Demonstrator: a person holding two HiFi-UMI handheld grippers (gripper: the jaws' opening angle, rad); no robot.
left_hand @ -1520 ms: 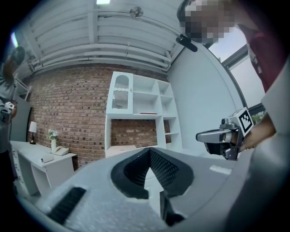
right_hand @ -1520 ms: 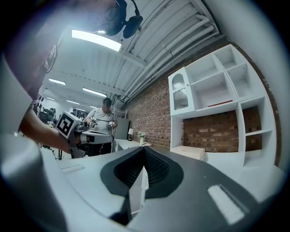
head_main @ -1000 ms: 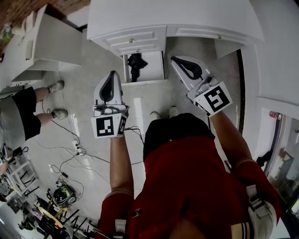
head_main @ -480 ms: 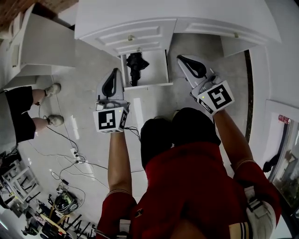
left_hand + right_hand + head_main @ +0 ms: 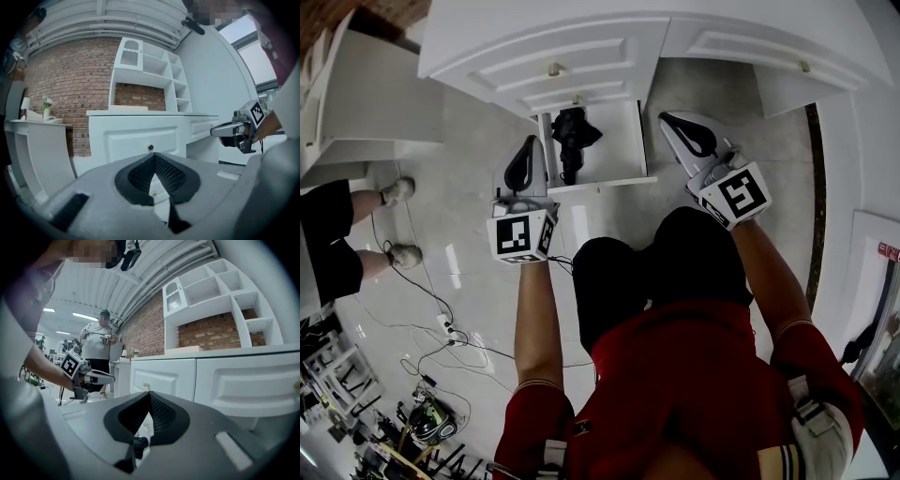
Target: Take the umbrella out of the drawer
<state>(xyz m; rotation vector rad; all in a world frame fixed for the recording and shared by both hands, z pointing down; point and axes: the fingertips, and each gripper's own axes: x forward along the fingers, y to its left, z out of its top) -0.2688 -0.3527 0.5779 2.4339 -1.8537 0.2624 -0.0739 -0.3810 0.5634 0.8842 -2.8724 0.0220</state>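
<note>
Crouching low before the white cabinet (image 5: 553, 56), the person holds a hand-held gripper in each hand, and neither has anything in it. The left hand-held gripper (image 5: 527, 148) has its jaws clenched together on nothing, which its own view confirms (image 5: 154, 157). The right hand-held gripper (image 5: 670, 122) is likewise pressed closed and empty (image 5: 149, 394). Just beyond them the bottom drawer (image 5: 600, 183) is already pulled open. The black folded umbrella (image 5: 572, 141) lies inside it toward the left side, lengthwise, touched by neither tool. So by my reckoning the opening is done and the real work is left: the grasp, the lift and the carrying clear. The umbrella sits between the two tools, just beside the left one's tip and farther from the right. A dark shape low in the right gripper view may be the umbrella, though I cannot be sure.
</note>
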